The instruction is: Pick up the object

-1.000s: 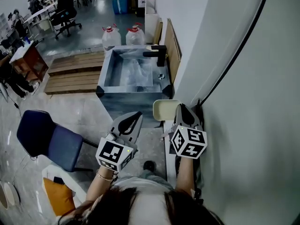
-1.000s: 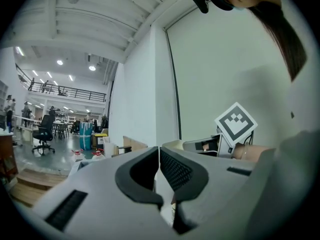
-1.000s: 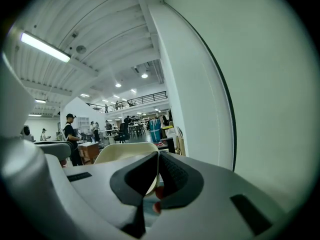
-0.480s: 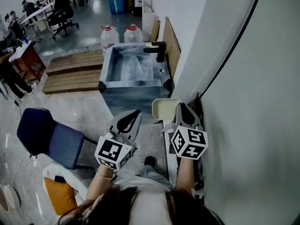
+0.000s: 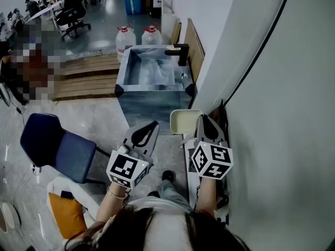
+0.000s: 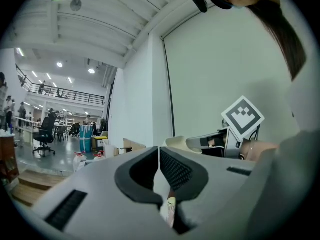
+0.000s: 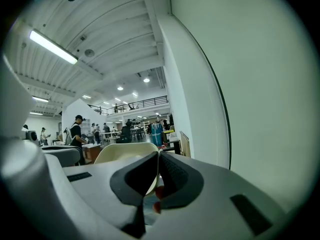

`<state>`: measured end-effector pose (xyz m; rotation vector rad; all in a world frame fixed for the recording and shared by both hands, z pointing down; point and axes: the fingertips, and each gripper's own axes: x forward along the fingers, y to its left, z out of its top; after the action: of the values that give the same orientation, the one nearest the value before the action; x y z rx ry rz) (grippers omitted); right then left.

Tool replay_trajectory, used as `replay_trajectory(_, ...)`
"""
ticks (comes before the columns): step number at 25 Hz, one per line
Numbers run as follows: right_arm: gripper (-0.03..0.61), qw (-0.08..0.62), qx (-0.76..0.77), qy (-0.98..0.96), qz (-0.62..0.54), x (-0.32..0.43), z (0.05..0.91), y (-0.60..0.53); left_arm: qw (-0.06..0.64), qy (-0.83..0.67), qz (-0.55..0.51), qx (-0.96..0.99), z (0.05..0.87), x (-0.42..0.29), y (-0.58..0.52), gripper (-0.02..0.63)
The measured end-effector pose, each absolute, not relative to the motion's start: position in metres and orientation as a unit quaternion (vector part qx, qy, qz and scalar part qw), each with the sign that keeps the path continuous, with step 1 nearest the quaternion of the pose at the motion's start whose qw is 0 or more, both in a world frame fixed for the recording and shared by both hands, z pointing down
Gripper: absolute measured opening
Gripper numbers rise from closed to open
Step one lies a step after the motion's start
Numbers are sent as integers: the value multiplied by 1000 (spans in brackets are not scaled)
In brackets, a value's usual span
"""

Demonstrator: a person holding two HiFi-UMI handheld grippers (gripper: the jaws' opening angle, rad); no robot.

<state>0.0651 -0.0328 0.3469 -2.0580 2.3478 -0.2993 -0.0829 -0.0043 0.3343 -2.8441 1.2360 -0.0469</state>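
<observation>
left gripper [image 5: 153, 125] and right gripper [image 5: 202, 119] stay clenched on nothing, hardly moved. the sink [image 5: 152, 104] ahead looks no nearer, so i'd say no pickup has begun.

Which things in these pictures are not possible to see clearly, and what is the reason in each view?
- Object to pick up: no view identifies it; left gripper and right gripper are both shut, empty.
- Sink contents: head view, too small, pale glare.
- Cream chair: head view, partly behind the right gripper.
- Upper left, head view: covered by a mosaic patch.
</observation>
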Motion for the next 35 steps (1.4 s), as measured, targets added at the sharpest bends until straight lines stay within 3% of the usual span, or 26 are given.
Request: replay_trajectory(35,33,-2,-649,755,-88,23,342,34,7,407,-8,-913,342,-129,57,9)
